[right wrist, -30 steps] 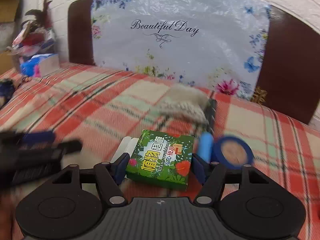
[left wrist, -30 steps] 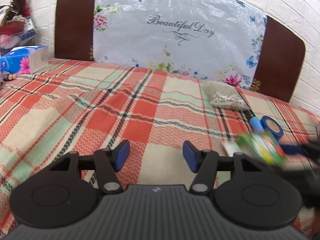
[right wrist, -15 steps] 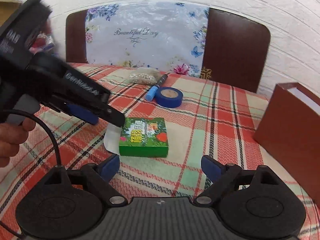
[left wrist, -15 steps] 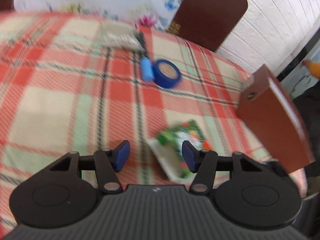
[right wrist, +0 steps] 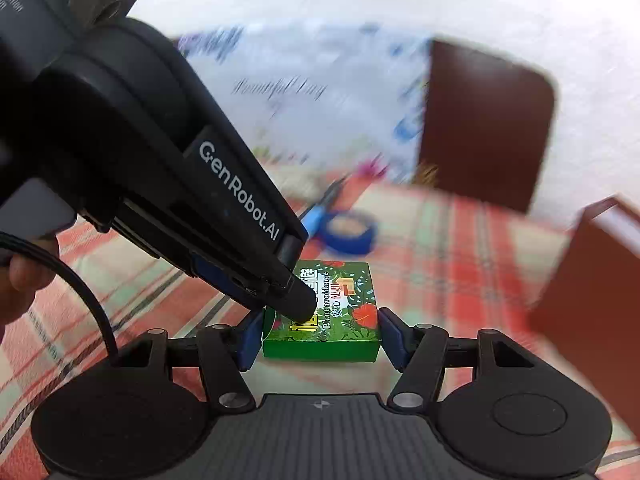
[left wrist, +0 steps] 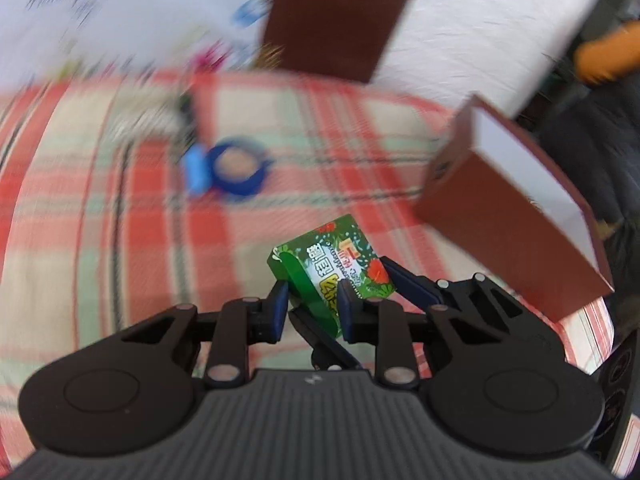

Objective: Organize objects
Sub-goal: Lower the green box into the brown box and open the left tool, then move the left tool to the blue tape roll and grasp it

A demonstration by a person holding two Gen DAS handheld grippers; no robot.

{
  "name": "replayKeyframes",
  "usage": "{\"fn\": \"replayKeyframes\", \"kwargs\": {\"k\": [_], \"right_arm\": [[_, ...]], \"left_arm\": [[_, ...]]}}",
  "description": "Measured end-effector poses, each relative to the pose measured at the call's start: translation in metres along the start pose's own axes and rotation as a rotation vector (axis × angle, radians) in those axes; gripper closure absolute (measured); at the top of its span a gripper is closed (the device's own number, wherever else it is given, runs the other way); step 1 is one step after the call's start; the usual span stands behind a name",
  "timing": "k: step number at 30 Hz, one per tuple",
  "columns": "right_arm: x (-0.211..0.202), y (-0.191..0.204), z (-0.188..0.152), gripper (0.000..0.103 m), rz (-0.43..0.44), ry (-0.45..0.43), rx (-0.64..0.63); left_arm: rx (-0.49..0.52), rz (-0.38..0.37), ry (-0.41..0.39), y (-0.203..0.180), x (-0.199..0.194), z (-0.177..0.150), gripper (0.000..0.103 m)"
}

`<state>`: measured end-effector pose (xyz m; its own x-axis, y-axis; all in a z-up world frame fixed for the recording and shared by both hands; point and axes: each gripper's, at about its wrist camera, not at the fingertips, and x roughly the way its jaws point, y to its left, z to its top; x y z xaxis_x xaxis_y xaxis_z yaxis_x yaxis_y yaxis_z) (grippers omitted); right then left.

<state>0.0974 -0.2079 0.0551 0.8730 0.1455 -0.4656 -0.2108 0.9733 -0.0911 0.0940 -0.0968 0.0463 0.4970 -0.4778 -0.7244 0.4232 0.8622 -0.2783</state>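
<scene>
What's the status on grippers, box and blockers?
Left gripper shut on green box edge. Right gripper closed across its sides. Brown box open alongside; blue tape roll well clear.

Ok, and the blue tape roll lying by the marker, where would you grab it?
Probably from above: one finger in the open centre of the blue tape roll, the other outside its rim on the side away from the marker. It lies flat, so its wall is low, and the marker crowds the other side.

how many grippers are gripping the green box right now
2. The left gripper pinches one corner flap of the green box; the right gripper clamps its two sides. Both have just been closing.
</scene>
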Motion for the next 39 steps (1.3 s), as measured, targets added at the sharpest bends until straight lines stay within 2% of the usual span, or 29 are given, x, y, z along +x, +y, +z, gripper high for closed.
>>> {"fn": "replayKeyframes", "kwargs": {"k": [4, 7, 11, 14, 16, 18, 20, 21, 24, 27, 30, 33, 35, 39], "right_arm": [[-0.022, -0.023, 0.01, 0.044, -0.112, -0.11, 0.006], [-0.035, -0.047, 0.015, 0.044, -0.202, -0.174, 0.022], [-0.05, -0.087, 0.016, 0.044, -0.307, -0.213, 0.073], [-0.054, -0.119, 0.016, 0.044, -0.376, -0.219, 0.114], [-0.051, -0.14, 0.017, 0.043, -0.414, -0.219, 0.146], [-0.037, -0.162, 0.018, 0.035, -0.445, -0.201, 0.176], [-0.02, -0.18, 0.015, 0.026, -0.462, -0.161, 0.188], [-0.017, -0.184, 0.013, 0.025, -0.443, -0.146, 0.194], [-0.025, -0.17, 0.008, 0.025, -0.422, -0.206, 0.177], [-0.036, -0.142, 0.004, 0.026, -0.428, -0.275, 0.117], [-0.049, -0.118, 0.002, 0.026, -0.348, -0.324, 0.098], [-0.044, -0.093, 0.001, 0.025, -0.227, -0.286, 0.054], [-0.025, -0.077, 0.005, 0.025, -0.143, -0.229, 0.032], [0.025, -0.043, 0.013, 0.025, -0.014, -0.096, 0.023]], "left_arm": [[0.172, -0.006, -0.056, -0.049, -0.005, 0.025, 0.075], [0.261, -0.028, -0.087, -0.085, -0.001, 0.04, 0.075], [0.321, -0.087, -0.118, -0.126, 0.017, 0.054, 0.075], [0.319, -0.114, -0.137, -0.15, 0.037, 0.066, 0.072], [0.332, -0.073, -0.143, -0.162, 0.052, 0.07, 0.056], [0.334, 0.011, -0.147, -0.164, 0.064, 0.069, 0.053], [0.303, -0.015, -0.138, -0.152, 0.063, 0.066, 0.052], [0.286, -0.04, -0.145, -0.145, 0.057, 0.064, 0.05], [0.248, -0.062, -0.19, -0.127, 0.036, 0.056, 0.049], [0.174, -0.042, -0.253, -0.097, 0.01, 0.046, 0.05], [0.063, 0.021, -0.274, -0.049, -0.008, 0.033, 0.05], [-0.052, 0.141, -0.233, 0.008, -0.01, 0.017, 0.05], [-0.144, 0.206, -0.182, 0.045, -0.008, 0.005, 0.052], [-0.269, 0.25, -0.136, 0.098, -0.011, -0.019, 0.052]]}}
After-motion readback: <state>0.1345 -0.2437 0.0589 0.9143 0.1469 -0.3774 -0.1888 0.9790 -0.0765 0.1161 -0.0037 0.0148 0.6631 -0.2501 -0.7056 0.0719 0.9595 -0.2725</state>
